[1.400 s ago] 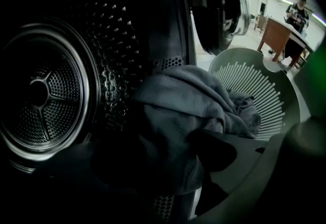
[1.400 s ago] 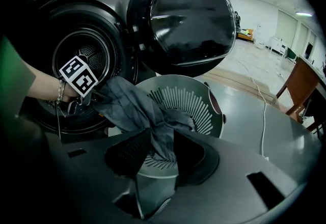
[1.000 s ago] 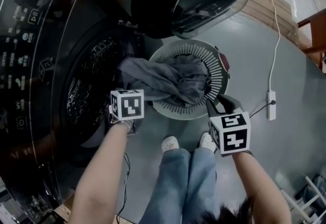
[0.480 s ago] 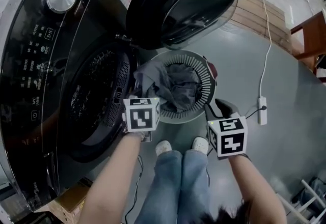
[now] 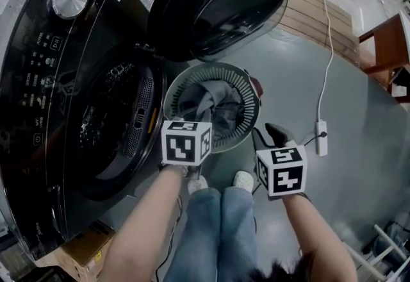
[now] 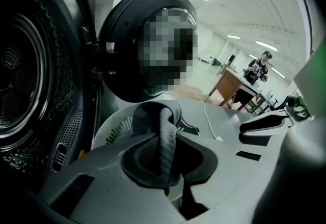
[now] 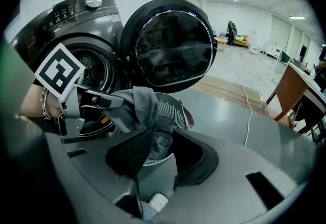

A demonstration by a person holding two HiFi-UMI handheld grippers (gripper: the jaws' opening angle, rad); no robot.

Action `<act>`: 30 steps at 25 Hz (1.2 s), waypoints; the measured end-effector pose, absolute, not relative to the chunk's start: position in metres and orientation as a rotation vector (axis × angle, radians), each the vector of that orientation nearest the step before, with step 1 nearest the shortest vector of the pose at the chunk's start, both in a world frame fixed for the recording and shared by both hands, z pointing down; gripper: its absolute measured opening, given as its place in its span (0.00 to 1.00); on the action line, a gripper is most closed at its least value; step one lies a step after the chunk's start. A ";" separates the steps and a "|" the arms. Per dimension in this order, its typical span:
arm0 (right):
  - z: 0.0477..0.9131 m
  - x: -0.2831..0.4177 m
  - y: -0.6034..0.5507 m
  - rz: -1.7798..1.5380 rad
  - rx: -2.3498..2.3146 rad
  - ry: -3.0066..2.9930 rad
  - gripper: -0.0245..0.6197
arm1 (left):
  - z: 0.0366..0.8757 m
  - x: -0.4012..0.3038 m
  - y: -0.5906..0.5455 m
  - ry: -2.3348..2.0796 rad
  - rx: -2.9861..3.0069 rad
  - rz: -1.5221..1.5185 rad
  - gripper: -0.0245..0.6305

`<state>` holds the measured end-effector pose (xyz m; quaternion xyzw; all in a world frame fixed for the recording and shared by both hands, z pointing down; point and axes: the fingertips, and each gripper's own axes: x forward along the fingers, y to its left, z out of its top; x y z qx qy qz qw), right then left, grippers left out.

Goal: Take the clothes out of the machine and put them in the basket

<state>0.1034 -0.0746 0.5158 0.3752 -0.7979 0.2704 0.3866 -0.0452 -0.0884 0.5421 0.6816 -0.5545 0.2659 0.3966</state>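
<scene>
A grey garment [image 5: 211, 104] lies bunched in the round slatted basket [image 5: 246, 91] on the floor in front of the dark washing machine [image 5: 64, 82]. My left gripper [image 6: 163, 159] is shut on a fold of this garment [image 6: 160, 121] and holds it just above the basket's near-left rim [image 6: 114, 129]. In the right gripper view the left gripper [image 7: 114, 101] has the cloth [image 7: 137, 108] draped from it into the basket [image 7: 173, 108]. My right gripper [image 5: 266, 136] hovers at the basket's right side, jaws apart, with nothing pinched. The drum [image 5: 109, 120] looks dark inside.
The machine's round door [image 5: 218, 5] stands swung open above the basket. A white power strip [image 5: 318, 130] with its cable lies on the grey floor to the right. A wooden platform [image 5: 333, 18] and a wooden table [image 5: 391, 50] stand further right. The person's shoes [image 5: 242, 179] are just below the basket.
My left gripper has carried the grey garment rightward from the machine's opening to over the basket. The cloth that stretched across now hangs bunched inside. The right gripper rose slightly.
</scene>
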 end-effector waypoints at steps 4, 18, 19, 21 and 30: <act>0.517 0.106 -0.073 0.707 0.965 -2.028 0.24 | 0.550 -0.034 -0.085 -1.348 1.710 0.702 0.55; 0.432 0.105 -0.061 0.727 0.984 -2.030 0.23 | 0.475 -0.065 -0.042 -1.469 1.590 0.752 0.82; 0.421 0.105 -0.061 0.723 0.991 -2.033 0.23 | 0.464 -0.066 -0.040 -1.474 1.589 0.751 0.82; 0.399 0.105 -0.062 0.712 0.999 -2.042 0.23 | 0.443 -0.068 -0.037 -1.485 1.596 0.759 0.82; 0.302 0.100 -0.057 0.623 0.991 -2.090 0.23 | 0.357 -0.072 -0.021 -1.500 1.624 0.812 0.82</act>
